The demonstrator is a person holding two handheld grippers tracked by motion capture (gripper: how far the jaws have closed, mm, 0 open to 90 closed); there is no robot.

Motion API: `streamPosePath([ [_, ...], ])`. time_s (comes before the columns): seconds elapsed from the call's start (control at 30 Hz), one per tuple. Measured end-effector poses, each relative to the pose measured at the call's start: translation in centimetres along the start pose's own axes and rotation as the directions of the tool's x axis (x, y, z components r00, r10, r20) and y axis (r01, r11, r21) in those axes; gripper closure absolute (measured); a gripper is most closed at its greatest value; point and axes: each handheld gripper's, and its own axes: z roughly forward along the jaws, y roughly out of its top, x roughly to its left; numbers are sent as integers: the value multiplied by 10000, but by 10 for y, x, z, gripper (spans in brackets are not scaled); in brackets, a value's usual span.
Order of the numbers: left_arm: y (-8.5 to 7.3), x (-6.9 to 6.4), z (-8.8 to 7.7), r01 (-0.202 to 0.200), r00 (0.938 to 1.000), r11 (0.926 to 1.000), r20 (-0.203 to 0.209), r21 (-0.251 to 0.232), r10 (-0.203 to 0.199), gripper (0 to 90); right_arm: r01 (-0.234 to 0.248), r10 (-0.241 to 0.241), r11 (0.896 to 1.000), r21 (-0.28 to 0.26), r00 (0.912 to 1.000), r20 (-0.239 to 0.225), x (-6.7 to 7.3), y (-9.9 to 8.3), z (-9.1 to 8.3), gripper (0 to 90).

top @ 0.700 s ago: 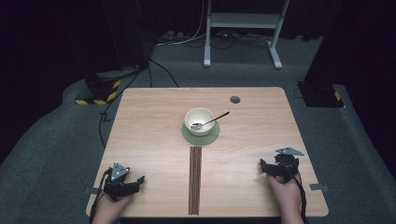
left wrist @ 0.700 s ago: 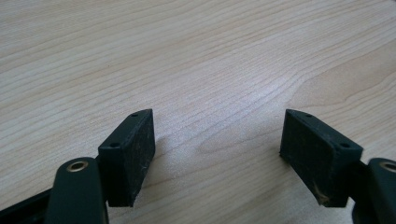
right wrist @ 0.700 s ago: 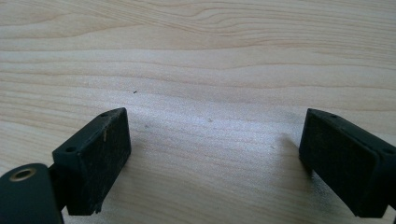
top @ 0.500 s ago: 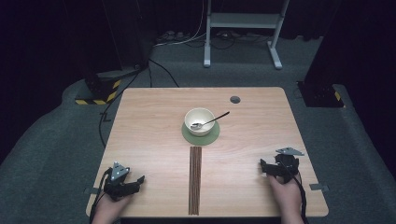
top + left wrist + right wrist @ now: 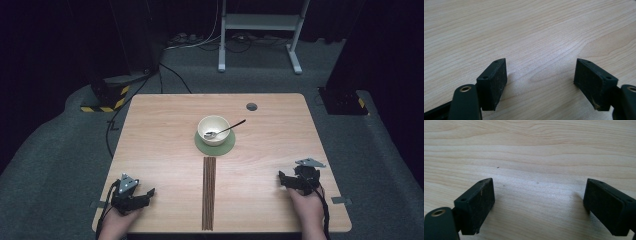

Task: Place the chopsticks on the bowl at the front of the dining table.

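A cream bowl with a metal spoon leaning in it stands on a green coaster at the table's middle. A bundle of dark chopsticks lies lengthwise between the bowl and the front edge. My left gripper rests on the wood at the front left, open, with bare wood between its jaws. At the front right, my right gripper lies on the table, open, nothing between its jaws. Both point inward toward the chopsticks.
The wooden table has a round cable hole near its far right. Beyond it, on the grey carpet, stand a white metal frame, cables and a black-and-yellow striped base. A black box sits by the right far corner.
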Motion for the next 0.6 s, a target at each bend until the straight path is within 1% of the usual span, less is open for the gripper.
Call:
streamPosePath([
  [0.03,0,0,0,5,10000,10000,3,-3,-5,265,112,-113,9999,-23,9999,-27,1,0,0,104],
  [0.07,0,0,0,10,10000,10000,3,9,-10,265,102,-102,9999,-138,9999,27,4,0,-1,104],
  [0.1,0,0,0,19,10000,10000,4,11,-19,265,228,-228,9997,-50,9997,-52,5,0,-4,103],
  [0.13,0,0,0,18,10000,10000,6,11,-18,265,311,-311,9990,-305,9995,4,6,0,-4,102],
  [0.17,0,0,0,20,10000,10000,8,10,-20,265,200,-203,9991,-368,9998,-67,8,0,-5,99],
  [0.2,0,0,0,18,10000,10000,7,11,-18,264,260,-265,9987,-435,9996,-96,8,0,-6,98],
  [0.23,0,0,0,20,10000,10000,6,12,-20,265,302,-309,9991,-313,9993,-216,10,0,-9,97],
  [0.3,0,0,0,14,10000,10000,2,15,-14,264,329,-340,9987,-378,9990,-289,15,-2,-10,97],
  [0.37,0,0,0,9,10000,10000,21,20,-9,262,360,-372,9990,-246,9982,-481,19,-3,-13,97],
  [0.43,0,0,0,11,10000,10000,42,38,-12,259,599,-618,9974,-400,9969,-483,23,-5,-13,97],
  [0.47,0,0,0,-2,10000,10000,37,7,2,258,681,-696,9972,-298,9960,-553,25,-5,-15,96],
  [0.5,0,-1,0,23,10000,10000,30,-8,-23,255,742,-763,9964,-421,9958,-500,27,-6,-14,96],
  [0.53,0,-1,1,9,10000,10000,52,-4,-9,253,804,-822,9961,-353,9952,-536,29,-7,-16,96],
  [0.57,0,-1,1,-3,10000,10000,64,-1,3,250,956,-977,9946,-406,9938,-533,30,-7,-17,96],
  [0.6,0,-1,1,-3,10000,10000,76,3,3,249,888,-910,9952,-420,9945,-513,32,-8,-17,96],
])
